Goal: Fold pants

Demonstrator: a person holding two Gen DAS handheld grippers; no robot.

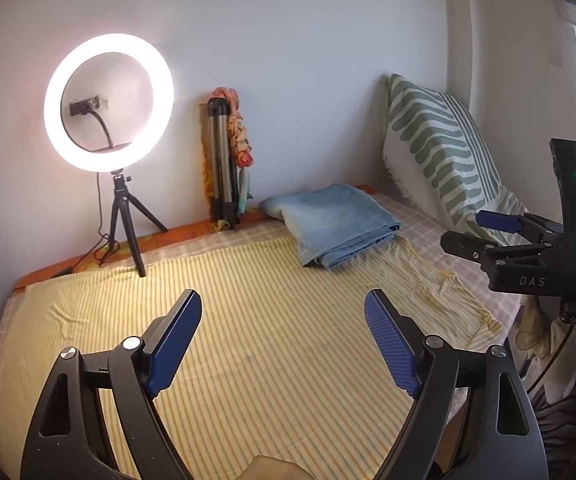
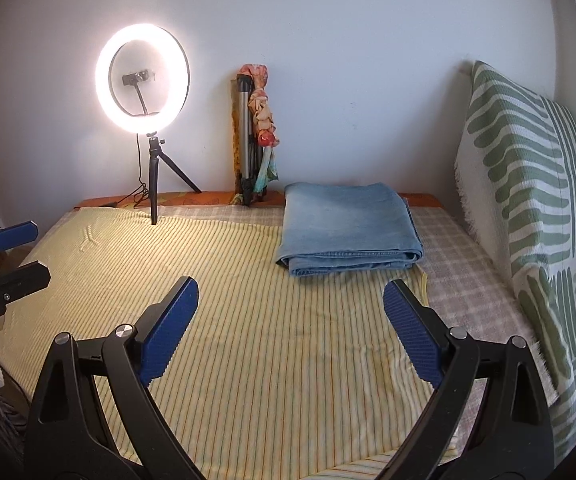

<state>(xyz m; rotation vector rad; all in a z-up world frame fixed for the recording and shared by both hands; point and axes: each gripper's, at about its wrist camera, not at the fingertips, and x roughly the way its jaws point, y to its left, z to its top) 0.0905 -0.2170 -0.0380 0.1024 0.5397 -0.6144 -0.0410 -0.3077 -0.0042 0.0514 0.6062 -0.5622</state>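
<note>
Light blue denim pants [image 2: 348,228] lie folded into a flat rectangle at the far side of the bed, near the wall; the left wrist view shows the pants [image 1: 336,224] to the right of centre. My right gripper [image 2: 292,300] is open over the yellow striped blanket [image 2: 247,340], short of the pants, with nothing between its blue pads [image 2: 167,328]. My left gripper [image 1: 283,316] is open too, over the blanket [image 1: 267,360], well back from the pants and empty. Each view catches the other gripper from the side: the right gripper [image 1: 484,228] and the left gripper [image 2: 23,248].
A lit ring light on a small tripod [image 2: 143,80] stands at the back left of the bed. A folded tripod with a patterned cloth [image 2: 253,136] leans on the wall. A green-and-white patterned cushion [image 2: 528,184] props up on the right. A checked sheet [image 2: 464,280] shows beyond the blanket.
</note>
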